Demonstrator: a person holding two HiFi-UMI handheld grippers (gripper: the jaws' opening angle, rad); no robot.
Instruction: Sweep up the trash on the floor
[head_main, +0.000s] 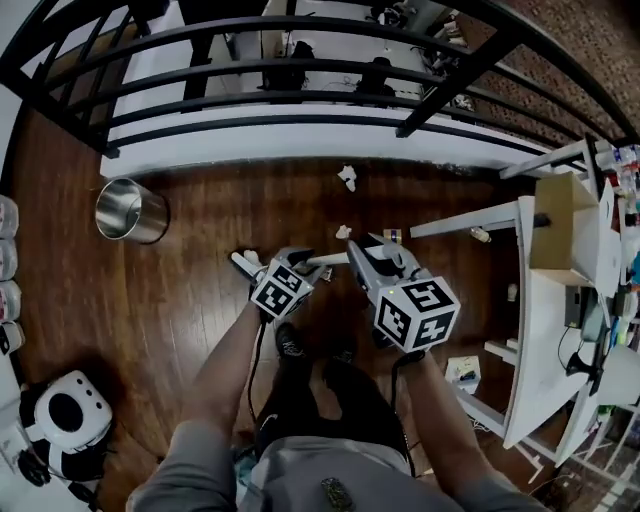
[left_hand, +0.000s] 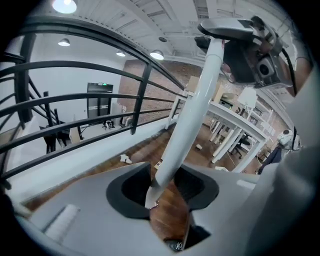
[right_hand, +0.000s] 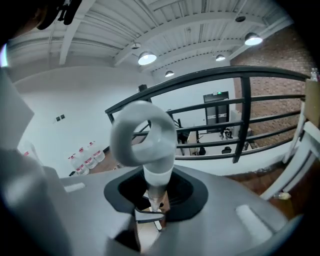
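Note:
My left gripper (head_main: 270, 260) and right gripper (head_main: 376, 250) hang side by side over the dark wood floor, in front of my legs. A white handle (head_main: 328, 259) runs between them. In the left gripper view this long white pole (left_hand: 192, 115) passes through the jaws of the left gripper (left_hand: 162, 192) and rises toward the other gripper. The right gripper (right_hand: 155, 200) is shut on the stem of a handle ending in a white ring (right_hand: 142, 140). Crumpled paper (head_main: 347, 177) lies near the railing base. A second scrap (head_main: 343, 232) and a small piece (head_main: 393, 236) lie just beyond the grippers.
A steel bin (head_main: 130, 210) stands on the floor at the left. A black railing (head_main: 300, 100) closes the far side. A white table (head_main: 545, 330) with a cardboard box (head_main: 560, 225) fills the right. Water bottles (head_main: 8, 260) and a black-and-white device (head_main: 62, 415) sit along the left edge.

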